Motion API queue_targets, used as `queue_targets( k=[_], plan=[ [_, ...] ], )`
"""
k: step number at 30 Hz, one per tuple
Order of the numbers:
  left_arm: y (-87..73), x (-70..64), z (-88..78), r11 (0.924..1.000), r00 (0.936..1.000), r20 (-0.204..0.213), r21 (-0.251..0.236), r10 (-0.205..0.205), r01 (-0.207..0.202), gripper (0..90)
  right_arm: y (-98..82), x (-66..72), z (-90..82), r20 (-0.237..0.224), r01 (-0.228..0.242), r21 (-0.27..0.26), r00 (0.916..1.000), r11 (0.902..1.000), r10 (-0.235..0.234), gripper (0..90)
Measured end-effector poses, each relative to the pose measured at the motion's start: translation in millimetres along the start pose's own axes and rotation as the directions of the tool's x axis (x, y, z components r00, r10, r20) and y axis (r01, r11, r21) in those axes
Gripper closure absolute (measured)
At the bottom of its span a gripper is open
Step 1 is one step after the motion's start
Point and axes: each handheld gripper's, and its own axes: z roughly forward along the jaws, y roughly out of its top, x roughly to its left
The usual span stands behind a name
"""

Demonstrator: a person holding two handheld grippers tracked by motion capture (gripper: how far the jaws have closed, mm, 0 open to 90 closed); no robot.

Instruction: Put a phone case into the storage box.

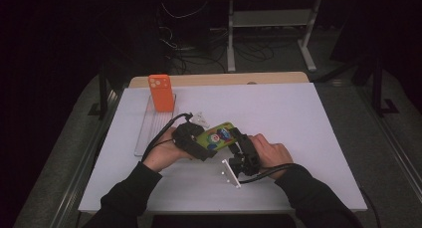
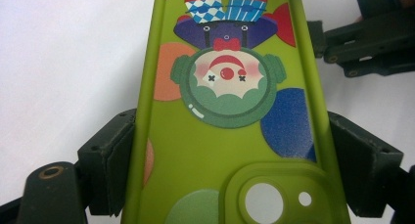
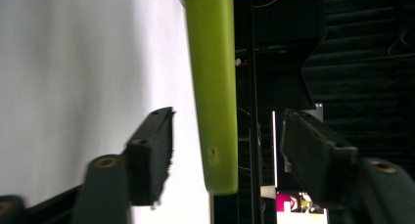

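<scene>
Rack (image 1: 149, 131), clear plastic, lies at the left of the white table (image 1: 298, 118), with an orange phone case (image 1: 161, 92) standing upright at its far end. Just right of the rack's far part a small clear piece (image 1: 201, 119) rests on the table, too small to identify.

Left gripper (image 1: 196, 141), held by the left hand (image 1: 164, 153), clamps a green phone case (image 1: 216, 135) above the table near the middle. In the left gripper view its two black jaws press on both long edges of the green phone case (image 2: 230, 111), near the camera cutout end; printed clown face and coloured dots face the camera.

Right gripper (image 1: 238, 147), in the right hand (image 1: 271, 151), sits at the case's other end. In the right gripper view the green phone case (image 3: 213, 87) appears edge-on between the two black jaws, a gap on each side, so the pads are not pressing on it; the picture is motion-blurred, so contact on the left pad is hard to rule out completely.

White bracket-like piece (image 1: 230, 172) lies on the table just in front of the right gripper.
</scene>
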Motion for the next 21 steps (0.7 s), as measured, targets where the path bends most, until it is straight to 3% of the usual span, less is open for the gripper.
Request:
queue_targets(
  k=[1, 3, 12, 13, 17, 19, 21],
  plan=[
    [-0.1, -1.9, 1.8, 0.9995, 0.9997, 0.003, -0.021, -0.025, 0.025, 15.9, 1.1, 0.9, 0.9, -0.002, 0.009, -0.003, 1.0, 1.0, -0.009, 41.4],
    [0.3, -0.1, 0.5, 0.9999, 1.0, 0.002, 0.004, 0.01, -0.01, 15.9, 3.4, 4.5, 3.1, 0.007, 0.012, -0.016, 0.9999, 0.9998, -0.012, 46.3],
    [0.3, -0.6, 0.7, 1.0, 1.0, 0.004, -0.004, 0.002, -0.002, 15.9, 6.3, 5.8, 3.7, 0.015, 0.015, -0.036, 0.9998, 0.9992, -0.014, 70.8],
    [0.1, -2.2, 1.9, 0.9993, 0.9997, 0.008, -0.028, -0.024, 0.024, 15.9, 6.4, 6.2, 3.5, 0.013, 0.017, -0.035, 0.9998, 0.9992, -0.016, 73.2],
    [-0.1, -1.5, 1.9, 0.9993, 0.9994, 0.017, -0.025, -0.029, 0.029, 15.7, 7.0, 7.9, 3.5, 0.019, 0.048, -0.039, 0.9987, 0.9981, -0.047, 75.1],
    [-0.4, -0.2, 1.4, 0.9999, 0.9999, 0.014, -0.015, -0.001, 0.001, 15.5, 7.2, 8.9, 3.4, 0.02, 0.058, -0.037, 0.9981, 0.9976, -0.058, 75.4],
    [-1.0, -0.5, 0.9, 0.9996, 0.9999, 0.015, -0.03, -0.002, 0.003, 15.2, 7.5, 9.2, 2.8, 0.024, 0.063, -0.035, 0.9977, 0.9974, -0.063, 75.5]
  ],
)
